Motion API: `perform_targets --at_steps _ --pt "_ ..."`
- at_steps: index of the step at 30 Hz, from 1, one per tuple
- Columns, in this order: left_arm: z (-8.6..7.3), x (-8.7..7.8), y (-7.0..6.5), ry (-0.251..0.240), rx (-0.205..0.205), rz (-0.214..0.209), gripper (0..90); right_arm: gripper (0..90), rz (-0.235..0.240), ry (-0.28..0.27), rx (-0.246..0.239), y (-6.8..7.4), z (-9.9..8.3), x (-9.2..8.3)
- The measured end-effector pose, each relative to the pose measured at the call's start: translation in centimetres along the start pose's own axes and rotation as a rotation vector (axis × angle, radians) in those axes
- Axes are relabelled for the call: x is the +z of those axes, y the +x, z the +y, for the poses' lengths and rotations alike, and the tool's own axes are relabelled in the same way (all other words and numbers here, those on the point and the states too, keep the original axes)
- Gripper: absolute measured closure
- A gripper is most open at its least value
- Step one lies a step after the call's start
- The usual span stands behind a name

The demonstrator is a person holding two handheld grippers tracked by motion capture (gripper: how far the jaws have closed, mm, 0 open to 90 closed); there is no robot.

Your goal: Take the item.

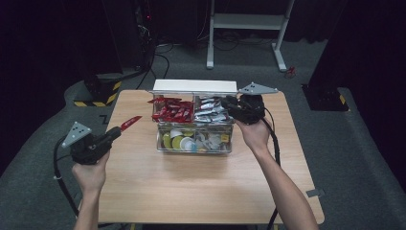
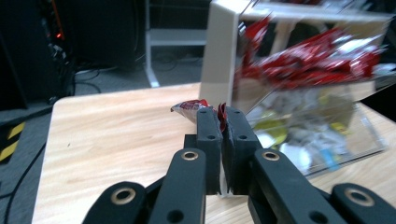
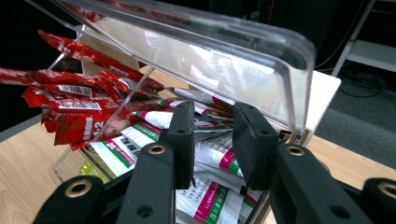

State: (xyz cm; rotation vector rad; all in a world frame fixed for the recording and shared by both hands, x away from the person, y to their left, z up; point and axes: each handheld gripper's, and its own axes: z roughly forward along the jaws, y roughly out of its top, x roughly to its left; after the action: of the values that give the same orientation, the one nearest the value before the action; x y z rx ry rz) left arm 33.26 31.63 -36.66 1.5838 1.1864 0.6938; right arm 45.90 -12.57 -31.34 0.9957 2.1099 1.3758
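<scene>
Red sachets (image 1: pixel 171 111) in clear organizer (image 1: pixel 194 143)

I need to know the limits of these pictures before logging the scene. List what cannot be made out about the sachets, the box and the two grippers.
- Red sachet in the left gripper: its print is blurred, and the closed jaws cover its near end, left gripper view.
- Clear box: front compartment contents too small to identify, high view.
- White sachets: print partly covered by the jaws, right gripper view.
- Right gripper: no sachet visibly pinched in the gap; whether it grips anything is unclear.
</scene>
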Motion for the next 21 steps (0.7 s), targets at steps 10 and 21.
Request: perform_targets --at_steps 10,21 --pt "-2.8 3.2 1.0 0.057 -0.019 0.038 86.3 69.0 0.002 -0.006 0.012 0.0 -0.2 0.0" --pt "-5.1 5.5 1.5 0.111 -0.028 0.061 86.3 69.0 0.006 0.007 0.005 -0.3 -0.1 0.2"
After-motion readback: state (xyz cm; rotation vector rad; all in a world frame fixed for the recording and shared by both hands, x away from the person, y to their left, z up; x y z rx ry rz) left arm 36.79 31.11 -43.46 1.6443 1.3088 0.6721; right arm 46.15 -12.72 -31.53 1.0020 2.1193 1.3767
